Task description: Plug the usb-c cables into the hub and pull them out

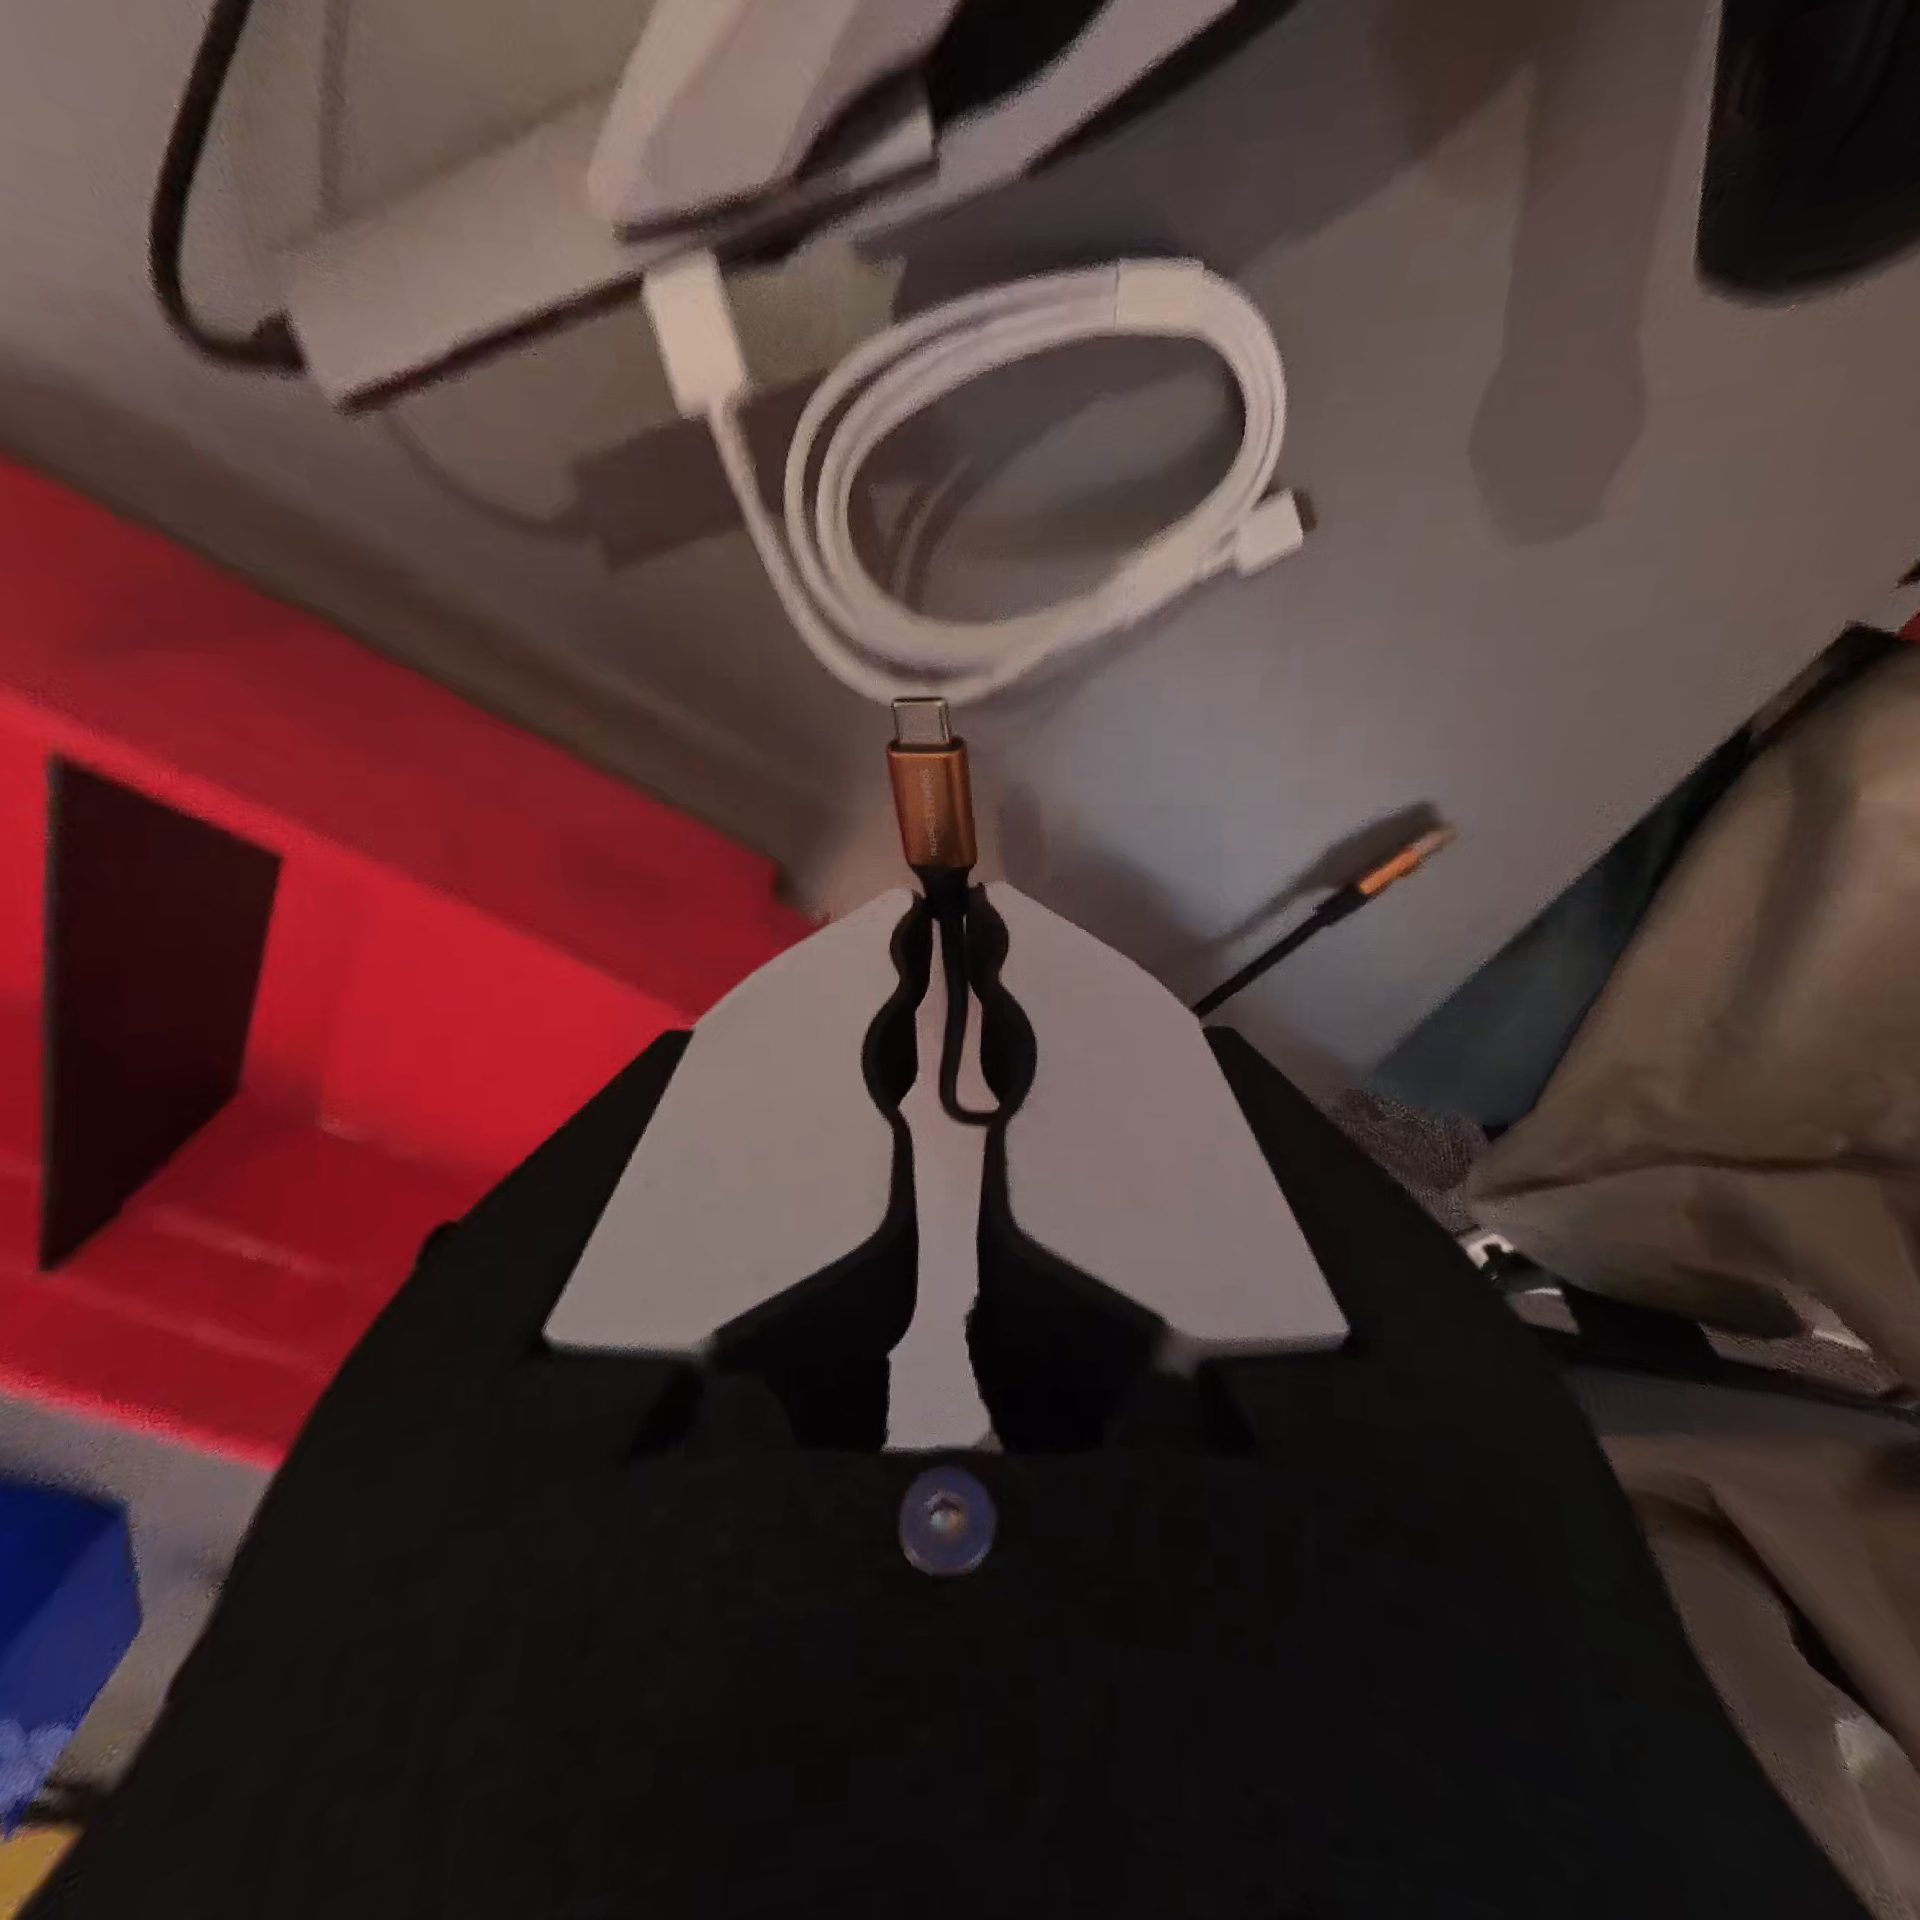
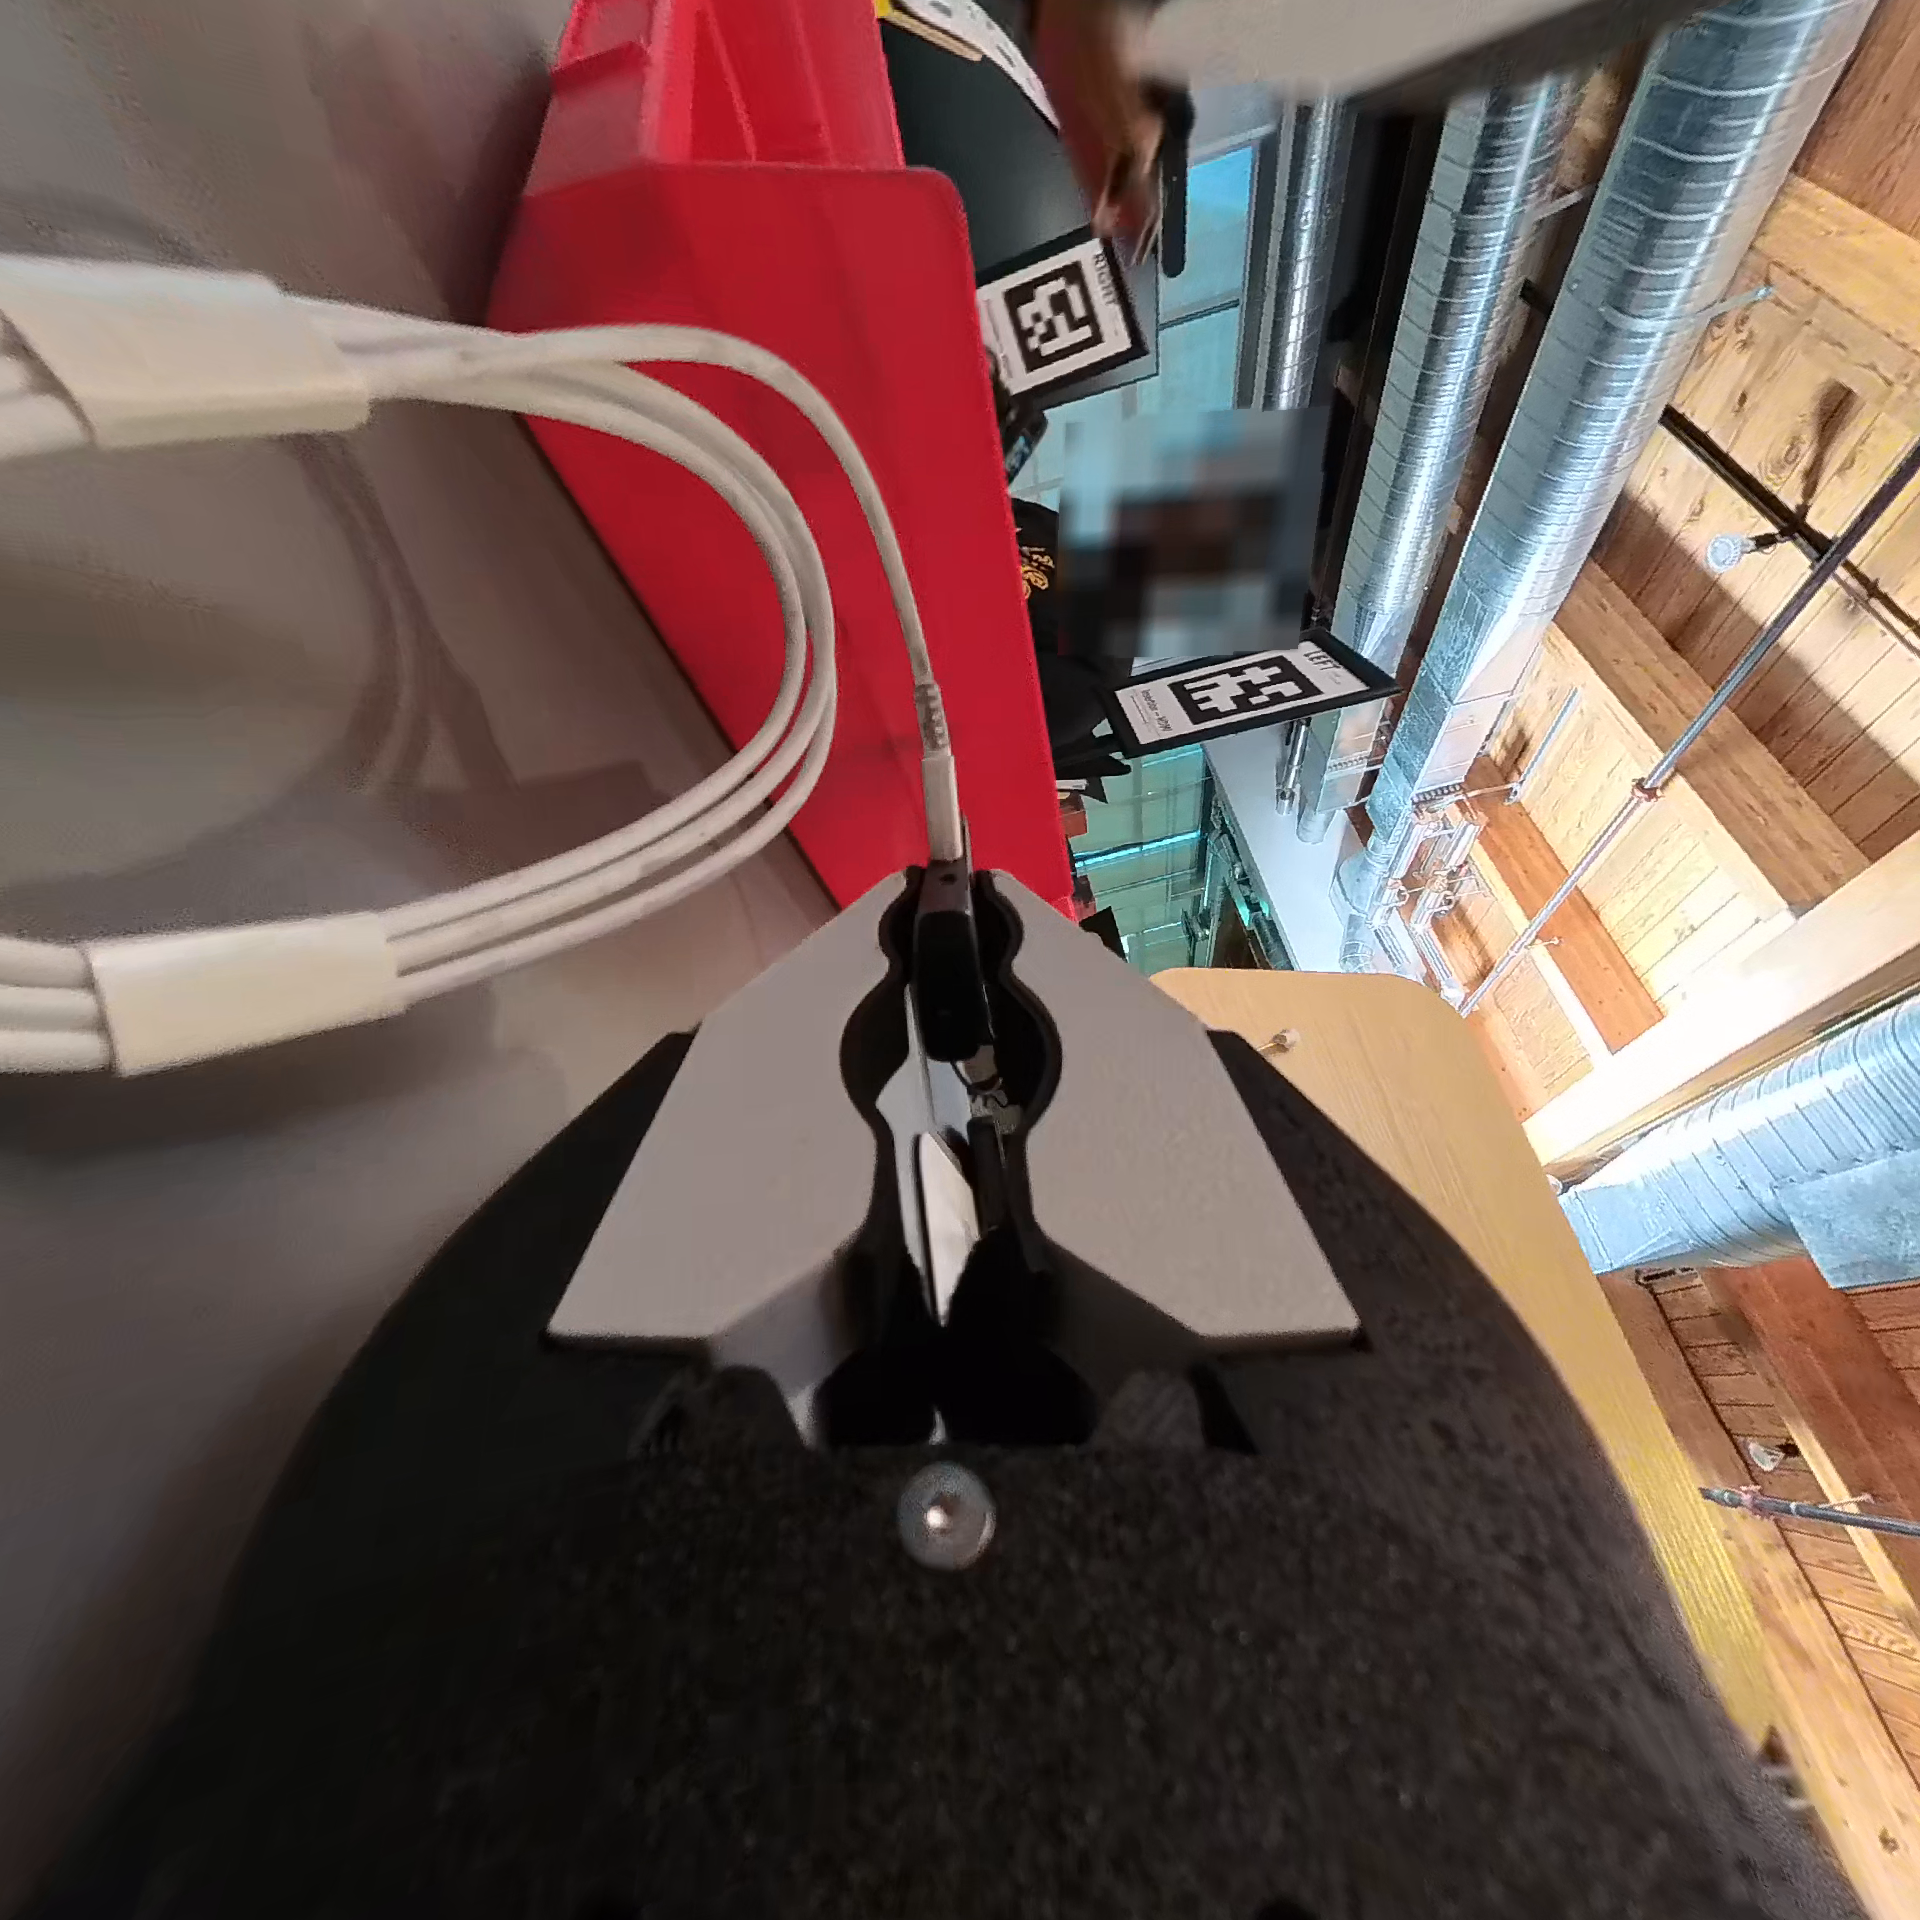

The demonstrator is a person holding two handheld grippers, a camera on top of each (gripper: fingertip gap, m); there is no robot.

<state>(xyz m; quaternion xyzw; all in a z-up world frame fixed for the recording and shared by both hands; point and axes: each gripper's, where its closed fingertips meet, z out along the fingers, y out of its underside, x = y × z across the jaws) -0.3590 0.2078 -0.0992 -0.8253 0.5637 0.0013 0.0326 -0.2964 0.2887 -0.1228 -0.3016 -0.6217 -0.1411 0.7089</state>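
Note:
In the left wrist view my left gripper [image 1: 948, 888] is shut on a black cable just behind its copper usb-c plug [image 1: 928, 805], which points forward above the grey table. A second copper plug [image 1: 1403, 852] lies on the table to the right. A coiled white cable [image 1: 1039, 488] lies ahead, and blurred grey and white blocks [image 1: 727, 135] lie beyond it; I cannot tell which is the hub. In the right wrist view my right gripper [image 2: 948, 878] is shut on a dark flat piece [image 2: 945, 977] joined to the white cable [image 2: 727, 416].
A red bin [image 1: 364, 831] stands to the left and also shows in the right wrist view [image 2: 748, 416]. A beige bag [image 1: 1662, 987] lies to the right and a blue box [image 1: 52, 1621] lower left. Black plates with square markers [image 2: 1236, 691] and a person's hand [image 2: 1112, 156] are beyond the bin. Across from one pair of fingers to the other is roughly 10 cm.

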